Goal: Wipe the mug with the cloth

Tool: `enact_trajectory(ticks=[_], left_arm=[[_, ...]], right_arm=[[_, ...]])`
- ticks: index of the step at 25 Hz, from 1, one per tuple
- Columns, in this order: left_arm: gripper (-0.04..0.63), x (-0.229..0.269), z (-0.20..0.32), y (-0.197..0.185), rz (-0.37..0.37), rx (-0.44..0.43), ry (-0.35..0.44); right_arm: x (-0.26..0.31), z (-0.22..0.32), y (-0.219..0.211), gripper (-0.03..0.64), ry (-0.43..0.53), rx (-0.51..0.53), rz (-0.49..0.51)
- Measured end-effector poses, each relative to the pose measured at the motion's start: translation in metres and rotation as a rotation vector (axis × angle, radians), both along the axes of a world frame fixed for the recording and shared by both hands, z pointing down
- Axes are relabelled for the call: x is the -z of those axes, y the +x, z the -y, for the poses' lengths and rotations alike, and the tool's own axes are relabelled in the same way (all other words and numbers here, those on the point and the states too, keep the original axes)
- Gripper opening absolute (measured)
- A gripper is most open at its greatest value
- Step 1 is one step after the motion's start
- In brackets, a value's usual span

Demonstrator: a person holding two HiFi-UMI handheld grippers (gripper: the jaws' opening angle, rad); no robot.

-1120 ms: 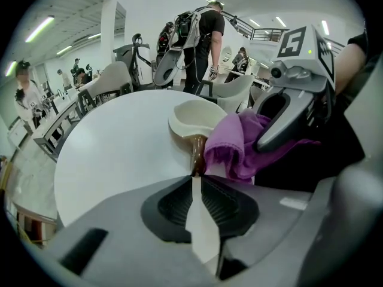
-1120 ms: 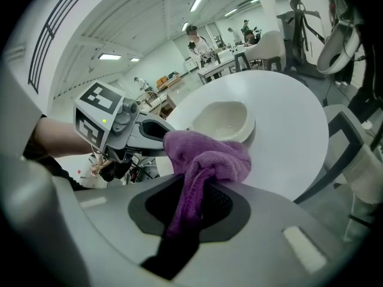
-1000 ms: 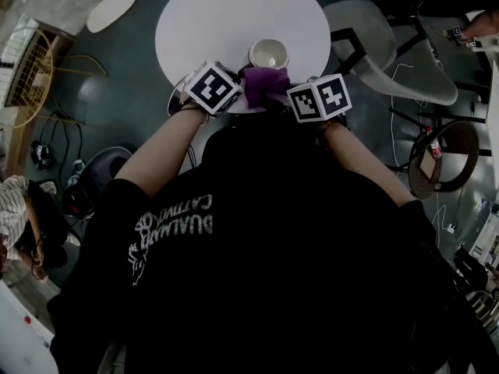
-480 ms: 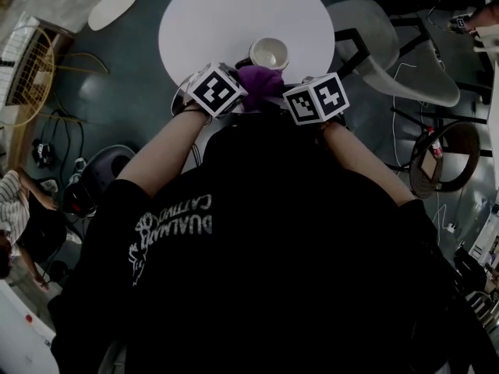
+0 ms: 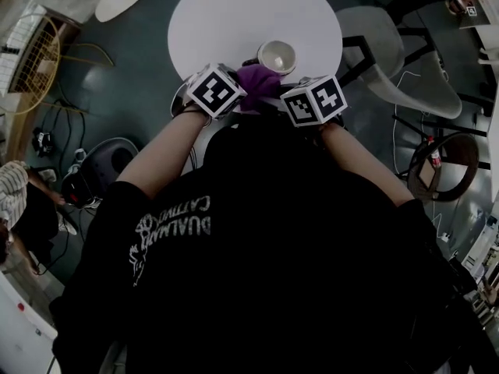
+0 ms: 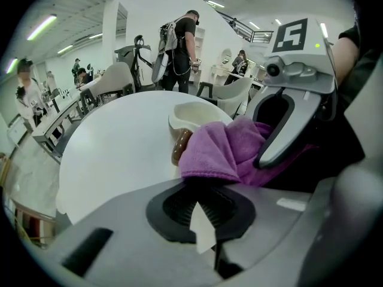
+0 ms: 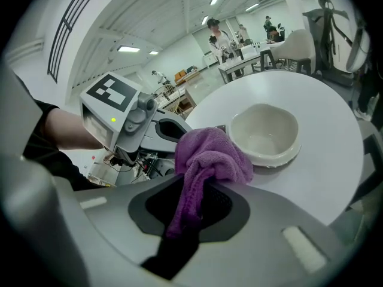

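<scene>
On round white worktop [image 5: 234, 22], near its edge: upright cream ceramic mug [image 5: 277, 55], mouth up, beside bunched purple cloth [image 5: 257, 78]. Clenched on that cloth: left tongs [image 6: 202, 190] and right tongs [image 7: 194, 187]. Only in left gripper view: brown handle [image 6: 179, 145], facing those tongs.

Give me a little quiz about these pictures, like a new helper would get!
1. True or false: the mug lies tipped over on its side on the white table.
2. What colour is the cloth? A purple, B green, C yellow.
3. Fill in the gap: the right gripper has its jaws shut on the ____.

Key: 1 false, the mug stands upright with its opening facing up. 2 A. 3 cloth.
</scene>
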State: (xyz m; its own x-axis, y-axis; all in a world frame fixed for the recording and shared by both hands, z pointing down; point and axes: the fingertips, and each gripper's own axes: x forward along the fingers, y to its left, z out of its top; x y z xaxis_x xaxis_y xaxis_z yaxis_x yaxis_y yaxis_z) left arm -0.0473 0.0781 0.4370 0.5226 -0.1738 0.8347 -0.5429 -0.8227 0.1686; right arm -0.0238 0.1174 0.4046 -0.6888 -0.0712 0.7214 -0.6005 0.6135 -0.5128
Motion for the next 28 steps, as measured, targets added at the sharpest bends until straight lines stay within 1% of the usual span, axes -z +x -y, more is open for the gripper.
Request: enact_trajectory(ticks=[2,6,10,14,16,21,23,26,28], left_arm=[[0.003,-0.001,-0.002,-0.005,-0.007,0.02,-0.017],[0.003,0.006,0.007,-0.018,-0.01,0.054,0.027],[0.003,0.007,0.006,-0.028,-0.014,0.101,-0.022],[0.003,0.019,0.018,-0.033,-0.022,0.155,-0.008],[0.003,0.025,0.026,-0.036,-0.029,0.204,0.021],[0.003,0.051,0.047,-0.032,-0.102,0.361,0.098],[0.003,0.06,0.052,-0.022,-0.121,0.409,0.114],[0.003,0.079,0.059,0.002,-0.163,0.495,0.128],[0.003,0.101,0.07,0.016,-0.201,0.564,0.164]], right_arm=[[0.001,0.002,-0.007,0.072,0.006,0.019,0.005],[0.003,0.005,-0.021,0.072,0.002,0.059,0.017],[0.008,0.014,-0.033,0.072,-0.004,0.093,0.045],[0.017,0.034,-0.038,0.072,0.027,0.108,0.061],[0.023,0.042,-0.037,0.072,0.042,0.109,0.08],[0.05,0.061,-0.036,0.072,0.092,0.148,0.164],[0.059,0.067,-0.026,0.072,0.109,0.172,0.192],[0.078,0.078,0.0,0.072,0.14,0.205,0.234],[0.098,0.092,0.016,0.072,0.182,0.238,0.268]])
